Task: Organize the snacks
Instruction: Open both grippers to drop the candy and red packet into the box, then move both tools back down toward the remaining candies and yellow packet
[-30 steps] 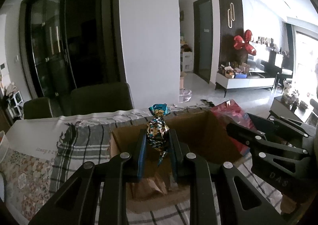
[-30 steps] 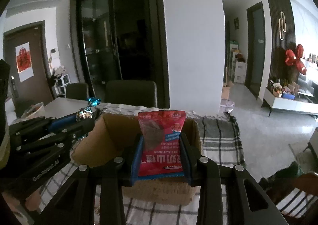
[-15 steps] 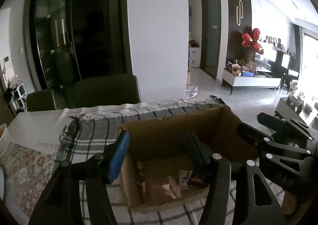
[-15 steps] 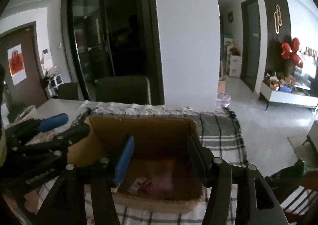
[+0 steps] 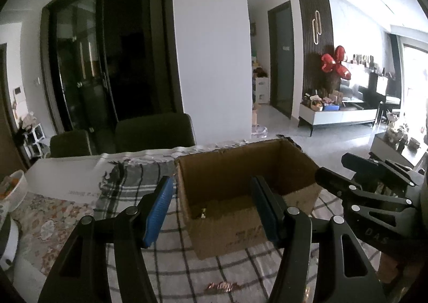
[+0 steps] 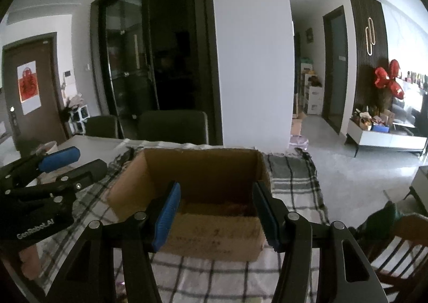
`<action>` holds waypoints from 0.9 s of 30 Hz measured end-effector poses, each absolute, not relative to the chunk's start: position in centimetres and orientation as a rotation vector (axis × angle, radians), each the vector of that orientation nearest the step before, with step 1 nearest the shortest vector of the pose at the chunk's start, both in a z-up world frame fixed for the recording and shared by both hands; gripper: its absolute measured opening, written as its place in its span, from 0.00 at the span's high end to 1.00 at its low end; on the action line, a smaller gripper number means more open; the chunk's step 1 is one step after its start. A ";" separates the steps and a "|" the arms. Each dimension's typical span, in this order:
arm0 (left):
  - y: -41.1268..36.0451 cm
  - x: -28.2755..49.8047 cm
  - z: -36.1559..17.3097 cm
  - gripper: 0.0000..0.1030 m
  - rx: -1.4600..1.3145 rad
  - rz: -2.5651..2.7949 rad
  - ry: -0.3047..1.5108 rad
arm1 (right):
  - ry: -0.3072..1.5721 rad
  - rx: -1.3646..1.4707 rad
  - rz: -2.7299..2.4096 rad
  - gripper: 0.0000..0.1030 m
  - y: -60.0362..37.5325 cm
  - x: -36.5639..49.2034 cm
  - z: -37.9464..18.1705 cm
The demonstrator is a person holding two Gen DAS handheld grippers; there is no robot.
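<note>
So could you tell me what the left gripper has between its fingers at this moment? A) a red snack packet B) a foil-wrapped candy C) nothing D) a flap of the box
C: the left gripper stands open with only the cardboard box visible beyond its fingers.

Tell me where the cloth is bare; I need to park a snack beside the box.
Bare plaid tablecloth lies right of the cardboard box, up to the table's edge, and in the strip before the box. Left of it is crowded: the left gripper hovers there.
</note>
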State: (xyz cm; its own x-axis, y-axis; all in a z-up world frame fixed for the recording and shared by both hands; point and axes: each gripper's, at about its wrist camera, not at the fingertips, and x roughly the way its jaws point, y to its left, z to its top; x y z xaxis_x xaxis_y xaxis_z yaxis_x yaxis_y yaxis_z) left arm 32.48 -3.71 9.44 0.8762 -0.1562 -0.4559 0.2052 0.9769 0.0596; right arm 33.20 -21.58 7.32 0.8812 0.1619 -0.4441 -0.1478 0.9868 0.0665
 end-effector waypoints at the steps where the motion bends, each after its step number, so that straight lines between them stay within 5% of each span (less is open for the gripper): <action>1: -3.6 32.0 9.4 0.42 0.112 -0.187 0.464 | 0.461 0.029 0.161 0.44 -21.5 32.7 7.4; 27: -1.6 23.2 2.0 0.42 0.128 -0.200 0.566 | 0.527 -0.022 0.142 0.44 -19.5 24.5 2.3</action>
